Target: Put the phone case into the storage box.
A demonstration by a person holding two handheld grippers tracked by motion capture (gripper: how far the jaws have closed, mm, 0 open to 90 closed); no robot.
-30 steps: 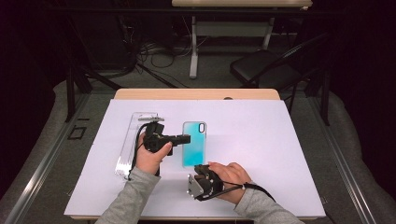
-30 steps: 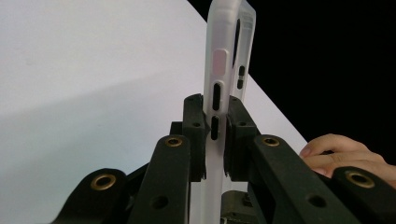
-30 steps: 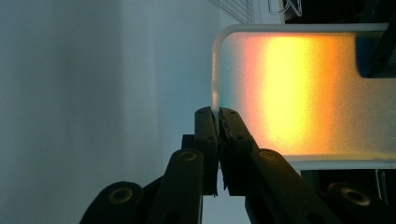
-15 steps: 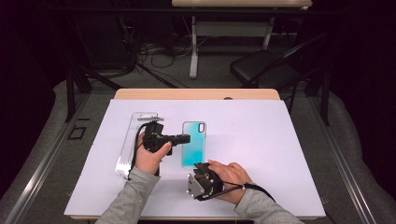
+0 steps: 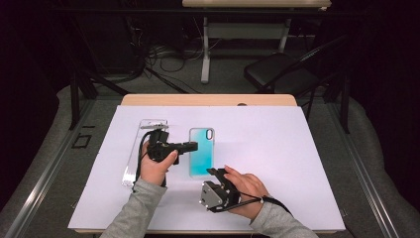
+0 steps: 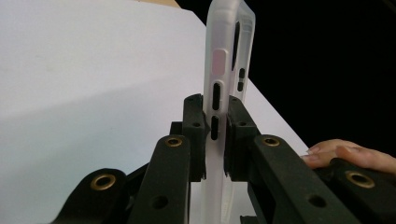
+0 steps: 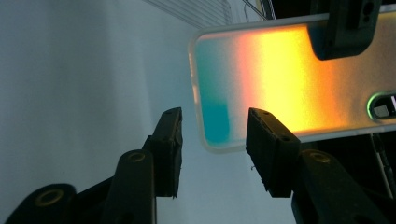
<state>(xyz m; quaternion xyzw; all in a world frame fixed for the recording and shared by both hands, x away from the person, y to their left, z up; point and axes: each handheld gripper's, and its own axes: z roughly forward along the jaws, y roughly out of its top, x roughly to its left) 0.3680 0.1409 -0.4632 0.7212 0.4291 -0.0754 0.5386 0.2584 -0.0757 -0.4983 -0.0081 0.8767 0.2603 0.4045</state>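
Note:
A teal phone case [image 5: 203,153] with a frosted rim lies lengthwise mid-table on the white sheet. My left gripper [image 5: 192,146] reaches in from the left and is shut on the case's side edge. In the left gripper view that gripper [image 6: 215,126] has its pads clamped on the frosted rim [image 6: 219,60] by the button cut-outs. My right gripper [image 5: 218,173] sits at the case's near end. Its jaws have just been opening. In the right gripper view the right gripper [image 7: 212,140] stands parted, the case's corner [image 7: 212,116] between the pads, untouched.
A clear plastic package [image 5: 134,158] lies left of the left hand. The white sheet [image 5: 297,168] covers the wooden table [image 5: 208,100]. A dark chair [image 5: 277,74] and cables stand on the floor beyond the far edge.
The right gripper's jaws have spread apart at the case's near end. Both hands and the case stay where they were.

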